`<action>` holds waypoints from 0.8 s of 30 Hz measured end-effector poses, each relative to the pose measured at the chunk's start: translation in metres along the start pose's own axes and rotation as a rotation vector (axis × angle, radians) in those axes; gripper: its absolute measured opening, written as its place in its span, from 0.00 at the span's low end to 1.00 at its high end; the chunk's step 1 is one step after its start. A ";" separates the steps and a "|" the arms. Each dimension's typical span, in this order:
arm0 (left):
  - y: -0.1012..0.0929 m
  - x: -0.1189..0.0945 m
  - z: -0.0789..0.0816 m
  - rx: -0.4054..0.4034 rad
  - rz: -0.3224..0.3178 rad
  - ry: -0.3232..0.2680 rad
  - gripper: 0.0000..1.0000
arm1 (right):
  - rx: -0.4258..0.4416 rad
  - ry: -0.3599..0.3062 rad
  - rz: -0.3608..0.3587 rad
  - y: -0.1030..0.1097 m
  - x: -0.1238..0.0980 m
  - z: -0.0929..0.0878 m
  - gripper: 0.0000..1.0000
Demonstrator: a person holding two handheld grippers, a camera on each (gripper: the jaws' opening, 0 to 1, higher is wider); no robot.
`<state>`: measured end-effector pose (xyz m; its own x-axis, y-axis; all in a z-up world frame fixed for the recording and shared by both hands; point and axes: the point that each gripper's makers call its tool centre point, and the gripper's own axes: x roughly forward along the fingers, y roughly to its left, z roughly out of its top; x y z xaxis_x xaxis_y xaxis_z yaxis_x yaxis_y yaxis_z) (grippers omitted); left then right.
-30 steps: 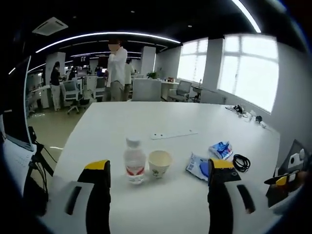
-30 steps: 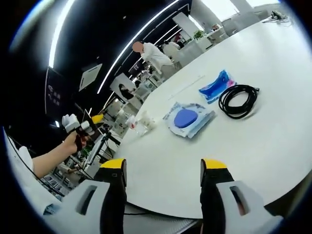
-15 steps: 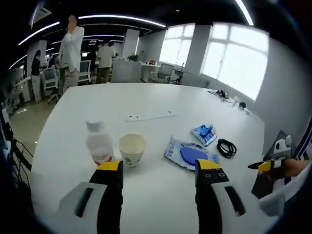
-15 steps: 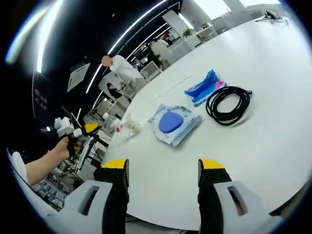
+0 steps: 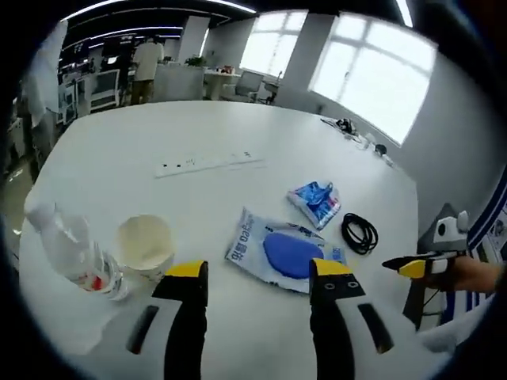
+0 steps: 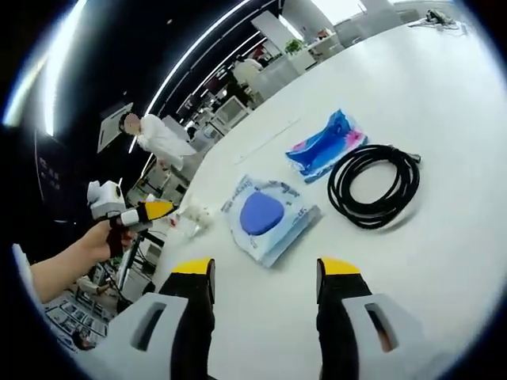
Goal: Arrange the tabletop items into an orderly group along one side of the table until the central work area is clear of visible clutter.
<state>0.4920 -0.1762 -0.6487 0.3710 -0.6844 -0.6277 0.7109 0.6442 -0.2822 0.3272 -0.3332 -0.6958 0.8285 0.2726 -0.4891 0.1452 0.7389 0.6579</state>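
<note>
Both grippers' yellow-tipped fingers (image 5: 187,271) gape, holding nothing; left gripper (image 5: 257,269) hovers beside flat blue-and-white plastic packet (image 5: 283,253), coiled black cable (image 5: 360,233) at two o'clock, paper cup (image 5: 145,243) at nine

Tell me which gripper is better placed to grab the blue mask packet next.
Left, probably. The left gripper is open with the blue mask packet right at its jaw tips. The right gripper is open too, but the packet lies a little beyond its tips, toward the left jaw.
</note>
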 end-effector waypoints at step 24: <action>0.025 0.080 -0.028 0.094 0.071 0.241 0.44 | 0.076 0.044 -0.004 0.005 0.049 -0.017 0.47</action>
<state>0.5221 -0.2053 -0.7261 0.2773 -0.5302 -0.8012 0.7449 0.6454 -0.1692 0.3593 -0.3058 -0.7266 0.8037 0.2978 -0.5151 0.1902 0.6917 0.6967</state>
